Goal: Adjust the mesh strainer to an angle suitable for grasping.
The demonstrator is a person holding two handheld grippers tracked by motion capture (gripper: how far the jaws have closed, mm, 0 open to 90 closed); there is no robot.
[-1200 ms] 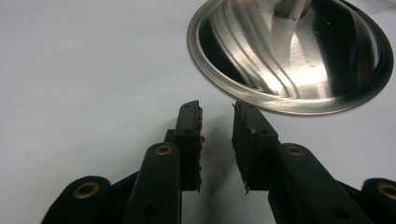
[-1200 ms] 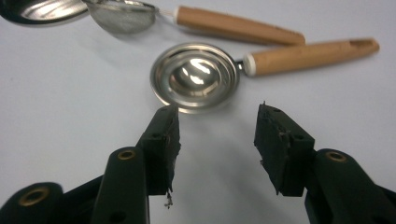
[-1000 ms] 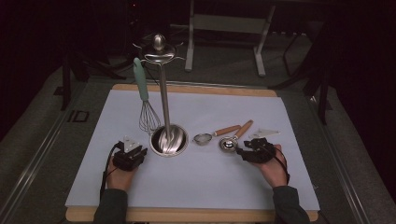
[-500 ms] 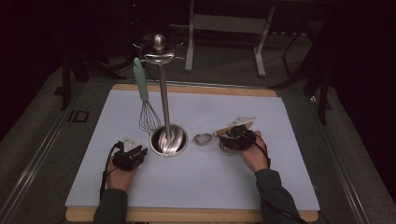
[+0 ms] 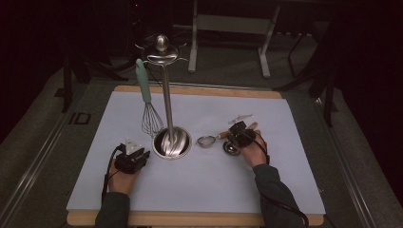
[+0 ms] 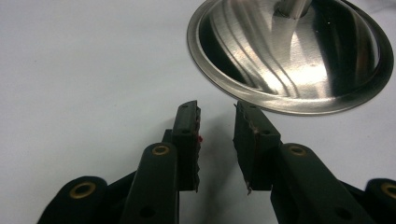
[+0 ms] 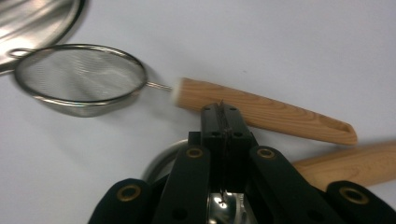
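Two hand-held grippers work over a pale sheet on a wooden board. The left gripper rests just beside the round, polished steel base of the utensil stand. Its jaws stand apart with nothing between them, and they have just been opening a little further. A wire whisk with a pale green handle hangs from the stand.

The right gripper lies low over two wooden-handled utensils to the right of the stand. Its jaws have just been closing and now meet pad to pad. No handle sits between them; whether a thin metal edge is pinched there cannot be told.

The small round wire-mesh strainer with a tapered wooden handle lies flat on the sheet, its rim close to the stand base and its handle just beyond the jaw tips. The second utensil, with a shallow steel bowl and a wooden handle, lies directly under the right gripper.

Handling, as judged:
- Both utensils are likely light and rigid.
- The mesh is thin and probably dents easily; do not grip it.
- The steel rims are smooth and likely to slip.
- Take hold across the wooden handle, near its middle, where the pads find grip.
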